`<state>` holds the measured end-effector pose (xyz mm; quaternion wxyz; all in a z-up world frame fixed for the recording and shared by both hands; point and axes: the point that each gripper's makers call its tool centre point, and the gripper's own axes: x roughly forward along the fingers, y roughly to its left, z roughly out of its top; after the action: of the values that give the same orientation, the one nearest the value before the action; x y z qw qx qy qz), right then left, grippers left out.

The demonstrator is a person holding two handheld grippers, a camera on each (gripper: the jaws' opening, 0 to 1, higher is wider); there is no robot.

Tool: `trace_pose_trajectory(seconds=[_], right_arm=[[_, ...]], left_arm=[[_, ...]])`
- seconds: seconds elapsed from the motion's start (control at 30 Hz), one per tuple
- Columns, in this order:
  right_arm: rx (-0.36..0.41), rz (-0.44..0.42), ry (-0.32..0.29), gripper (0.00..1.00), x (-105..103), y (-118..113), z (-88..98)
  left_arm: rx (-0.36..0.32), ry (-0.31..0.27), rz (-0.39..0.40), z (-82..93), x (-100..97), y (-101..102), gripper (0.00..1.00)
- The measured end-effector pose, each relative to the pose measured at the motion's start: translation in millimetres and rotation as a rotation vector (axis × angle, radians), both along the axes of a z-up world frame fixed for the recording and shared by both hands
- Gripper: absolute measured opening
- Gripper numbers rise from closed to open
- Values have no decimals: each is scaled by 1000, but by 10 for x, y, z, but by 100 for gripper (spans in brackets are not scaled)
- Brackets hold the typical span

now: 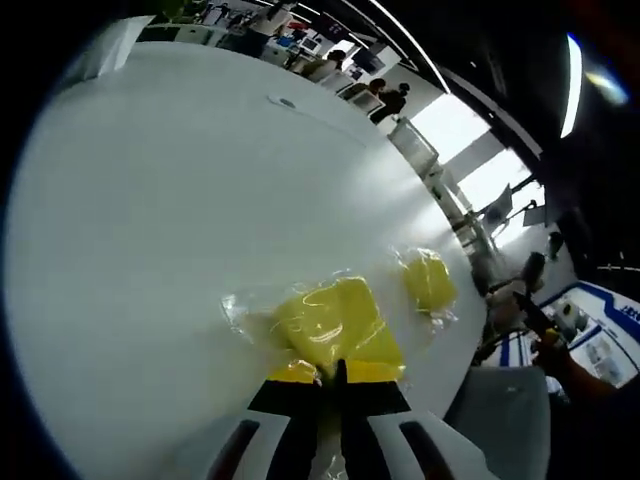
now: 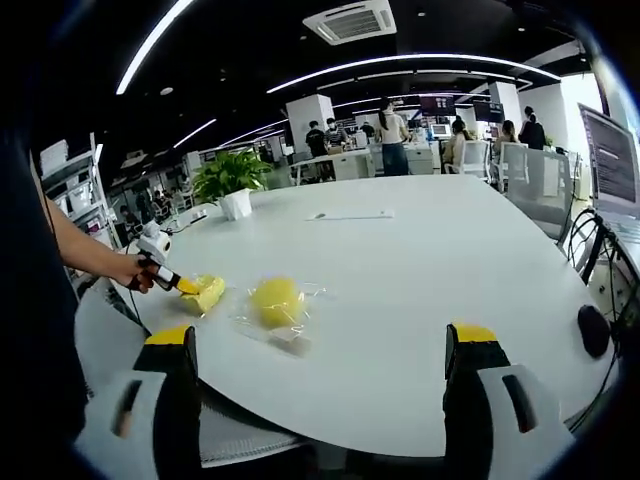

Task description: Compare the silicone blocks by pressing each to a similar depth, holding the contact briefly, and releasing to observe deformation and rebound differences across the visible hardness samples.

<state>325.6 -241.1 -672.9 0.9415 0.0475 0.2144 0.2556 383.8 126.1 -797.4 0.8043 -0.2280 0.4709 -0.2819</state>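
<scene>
A yellow silicone block (image 1: pixel 335 320) in a clear plastic bag lies on the white table (image 1: pixel 180 220). My left gripper (image 1: pixel 335 372) is shut, and its yellow-tipped jaws rest together on the block's near edge. A second, smaller bagged yellow block (image 1: pixel 428 280) lies just beyond to the right. In the right gripper view a hand holds the left gripper (image 2: pixel 185 287) against the first block (image 2: pixel 207 293), and the second block (image 2: pixel 277 300) looks rounded beside it. My right gripper (image 2: pixel 320 340) hovers open over the near table edge, jaws wide apart and holding nothing.
A potted plant (image 2: pixel 232 180) and a flat sheet (image 2: pixel 350 214) sit farther back on the table. A black mouse (image 2: pixel 593 330) and cables lie at the right edge, near a monitor (image 2: pixel 612 160). People stand at desks in the background.
</scene>
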Motion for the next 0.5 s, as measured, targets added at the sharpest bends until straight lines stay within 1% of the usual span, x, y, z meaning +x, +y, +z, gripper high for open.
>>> trace_pose_trajectory(seconds=[0.03, 0.07, 0.1, 0.13, 0.17, 0.2, 0.23, 0.27, 0.3, 0.33, 0.37, 0.4, 0.43, 0.47, 0.5], right_arm=[[0, 1, -1, 97, -5, 8, 4], [1, 2, -2, 97, -6, 9, 5], [2, 5, -3, 97, -10, 12, 8], [1, 5, -2, 97, -13, 11, 10], [1, 5, -2, 97, -15, 9, 13], [1, 6, -3, 97, -17, 9, 22], [2, 6, -5, 97, -18, 10, 33], [1, 6, -9, 97, -19, 6, 48], [2, 4, -11, 97, -20, 1, 55], [9, -2, -13, 97, -19, -8, 58], [13, -3, -13, 97, -22, -7, 56], [14, -3, -12, 97, -29, 1, 50], [13, -1, -12, 97, -35, 9, 44], [11, 2, -11, 97, -41, 20, 38], [12, 4, -11, 97, -45, 30, 35]], left_arm=[[-10, 7, 6, 20, -3, -6, 6], [-14, -1, 6, 45, -5, -7, 8], [0, -52, -21, 58, 13, -1, 10], [62, -119, -45, 42, 41, 53, 14], [82, -134, -43, 30, 43, 79, 23], [70, -130, -39, 38, 23, 72, 29], [45, -145, -46, 72, -3, 54, 32], [56, -156, -49, 75, -24, 74, 37], [80, -219, -45, 113, -3, 115, 42], [88, -250, -35, 139, 4, 140, 48], [99, -295, -27, 176, 3, 183, 58], [106, -315, -22, 193, 10, 202, 66], [134, -382, 1, 271, 30, 269, 75], [139, -400, 5, 299, 31, 285, 87], [143, -445, 14, 379, 25, 328, 94]])
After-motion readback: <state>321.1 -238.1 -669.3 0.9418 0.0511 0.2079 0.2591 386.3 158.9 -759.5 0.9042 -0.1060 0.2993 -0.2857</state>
